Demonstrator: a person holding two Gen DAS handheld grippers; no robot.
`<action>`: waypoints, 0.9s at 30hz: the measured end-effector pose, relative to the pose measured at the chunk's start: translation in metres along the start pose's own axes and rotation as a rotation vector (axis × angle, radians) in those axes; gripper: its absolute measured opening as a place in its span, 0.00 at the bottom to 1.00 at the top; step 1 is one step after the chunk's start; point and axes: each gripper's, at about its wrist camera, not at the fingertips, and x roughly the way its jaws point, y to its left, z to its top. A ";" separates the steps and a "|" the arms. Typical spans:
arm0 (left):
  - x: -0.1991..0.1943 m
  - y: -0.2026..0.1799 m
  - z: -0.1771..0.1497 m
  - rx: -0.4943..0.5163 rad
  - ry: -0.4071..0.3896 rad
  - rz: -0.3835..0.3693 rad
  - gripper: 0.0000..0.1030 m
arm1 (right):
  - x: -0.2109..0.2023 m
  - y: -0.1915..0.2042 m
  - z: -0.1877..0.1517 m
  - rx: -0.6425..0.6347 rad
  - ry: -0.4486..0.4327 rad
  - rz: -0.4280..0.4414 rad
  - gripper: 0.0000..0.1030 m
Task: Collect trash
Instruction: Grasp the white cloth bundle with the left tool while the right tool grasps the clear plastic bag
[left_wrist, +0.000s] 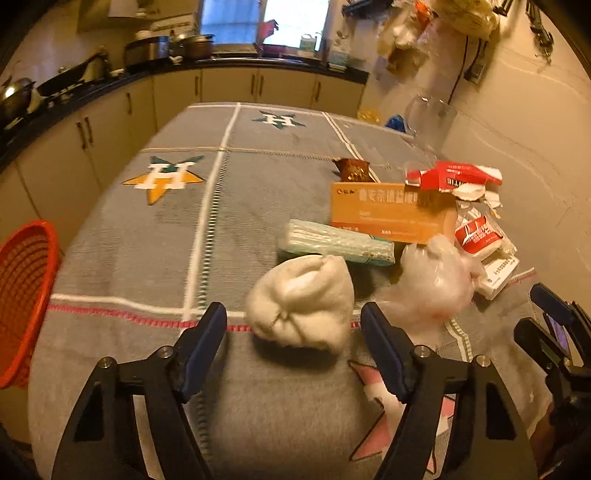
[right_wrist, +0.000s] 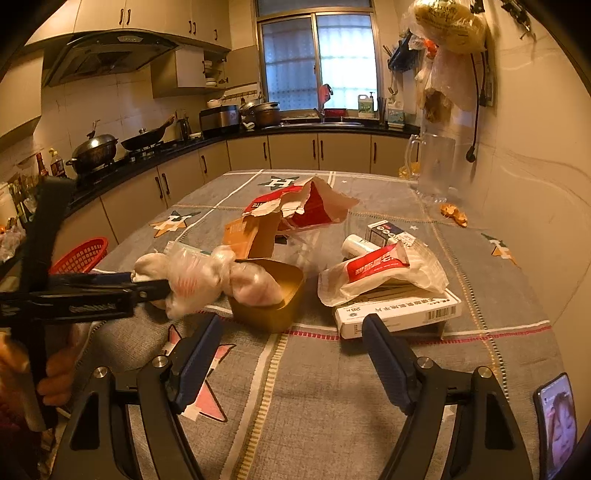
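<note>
Two released: left hand-held gripper (left_wrist: 293, 321) round 1 white wad (left_wrist: 299, 302), right hand-held gripper (right_wrist: 291, 332) empty; 1 red basket (left_wrist: 22, 295).

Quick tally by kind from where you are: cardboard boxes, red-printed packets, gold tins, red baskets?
Cardboard boxes: 3 (orange box, white barcoded box, small box)
Red-printed packets: 2 (torn packet, pouch)
Gold tin: 1
Red basket: 1
Total: 7
</note>
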 end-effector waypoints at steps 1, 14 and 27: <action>0.004 -0.002 -0.001 0.003 0.008 0.004 0.61 | 0.001 -0.001 0.001 0.001 0.002 0.007 0.80; -0.019 0.011 -0.013 -0.039 -0.015 -0.050 0.41 | 0.028 0.018 0.013 -0.064 0.122 0.278 0.65; -0.028 0.018 -0.019 -0.049 -0.039 -0.019 0.41 | 0.071 0.027 0.001 -0.149 0.239 0.231 0.41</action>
